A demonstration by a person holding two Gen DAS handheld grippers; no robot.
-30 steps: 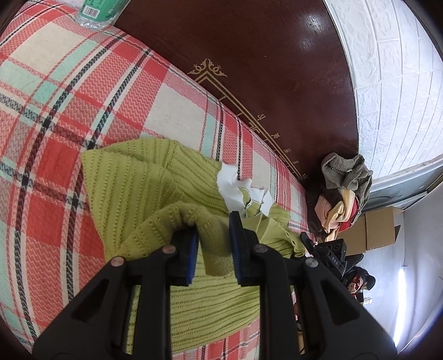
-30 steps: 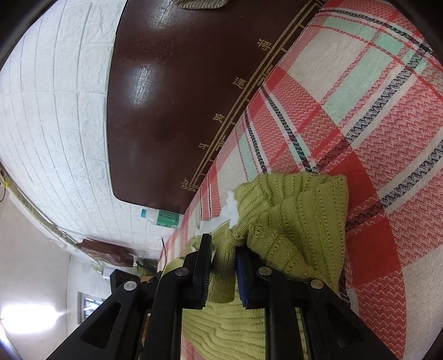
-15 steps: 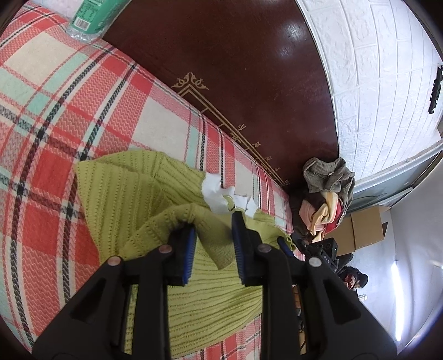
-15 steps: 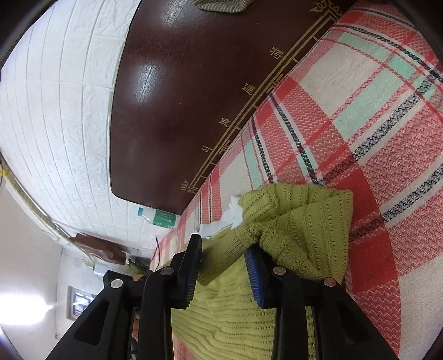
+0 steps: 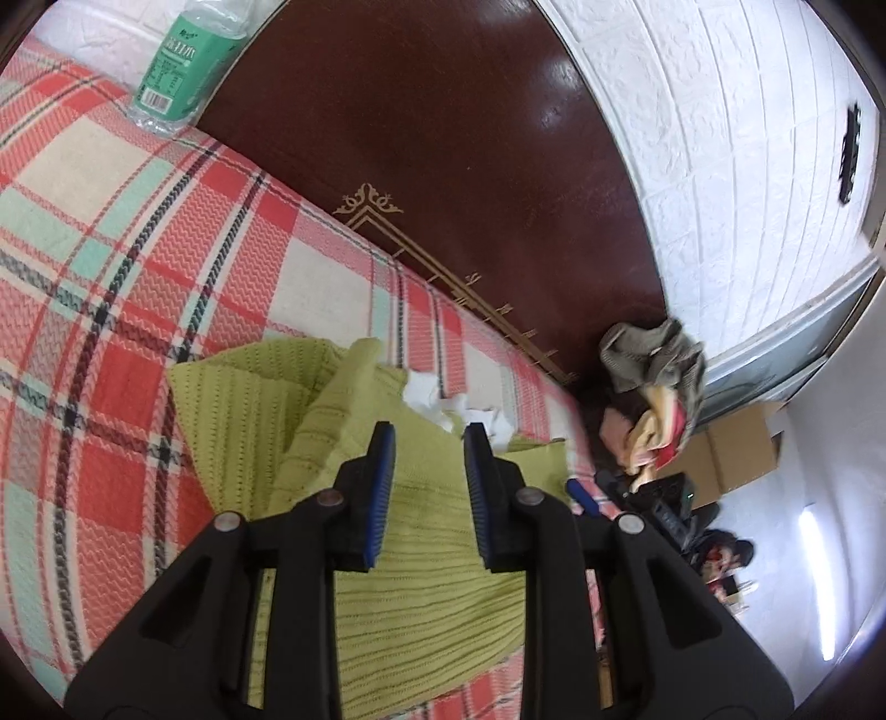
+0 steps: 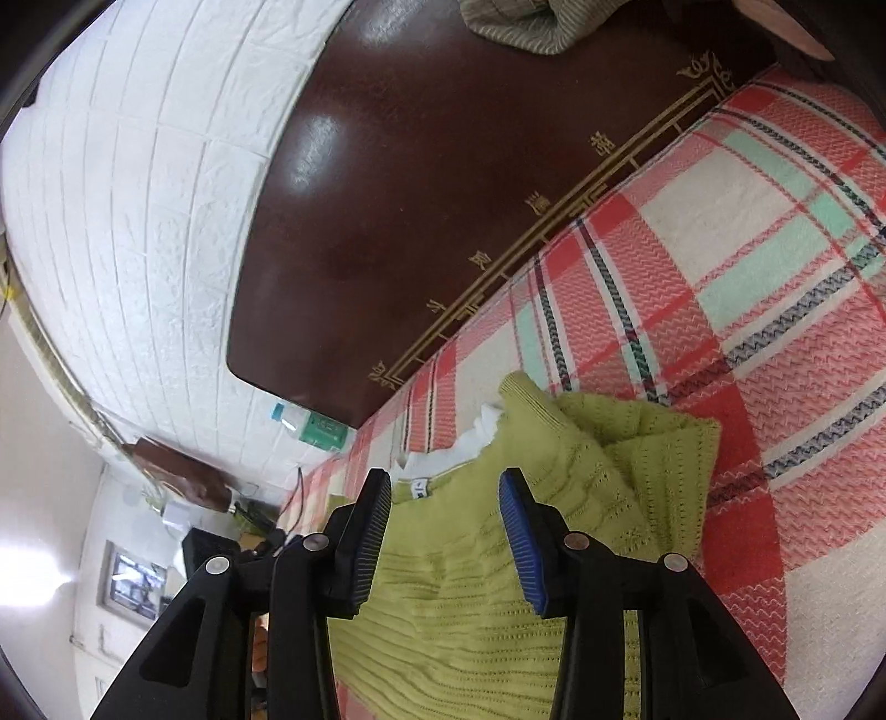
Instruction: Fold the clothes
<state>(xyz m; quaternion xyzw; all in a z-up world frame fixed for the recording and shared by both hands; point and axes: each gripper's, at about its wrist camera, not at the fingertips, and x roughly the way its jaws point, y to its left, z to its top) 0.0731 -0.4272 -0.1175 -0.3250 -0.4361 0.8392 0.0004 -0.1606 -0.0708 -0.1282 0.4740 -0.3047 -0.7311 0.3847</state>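
on my left feed the left gripper (image 5: 427,437) hangs over the lime-green knit sweater (image 5: 398,554), its two blue-padded fingers (image 5: 382,471) spread wide with nothing between them but the knit lying below. i can't tell whether the tips touch the fabric. the sweater lies on the red, cream and mint plaid bedspread (image 5: 122,266), near the dark brown headboard (image 5: 443,166) with its gold trim. a folded-over flap of the sweater sits to the left of the fingers, and a white collar piece (image 5: 459,404) pokes out just past the tips. a green-labelled water bottle (image 5: 183,72) stands at the far left corner of the bed against the white brick-pattern wall (image 5: 720,138). a heap of other clothes (image 5: 653,382) is bunched at the far right end of the headboard, with a cardboard box (image 5: 731,459) beyond it.

on my right feed the right gripper (image 6: 446,487) is likewise parted wide, empty, over the same sweater (image 6: 498,609). a doubled-up fold of knit lies to the right of its blue pads (image 6: 520,543), on the bedspread (image 6: 747,277). the white collar with a small label (image 6: 421,487) shows just by the left finger. the headboard (image 6: 415,194) runs across the top, an olive garment (image 6: 526,22) draped at its upper edge, and the bottle (image 6: 315,426) is far off by the wall.
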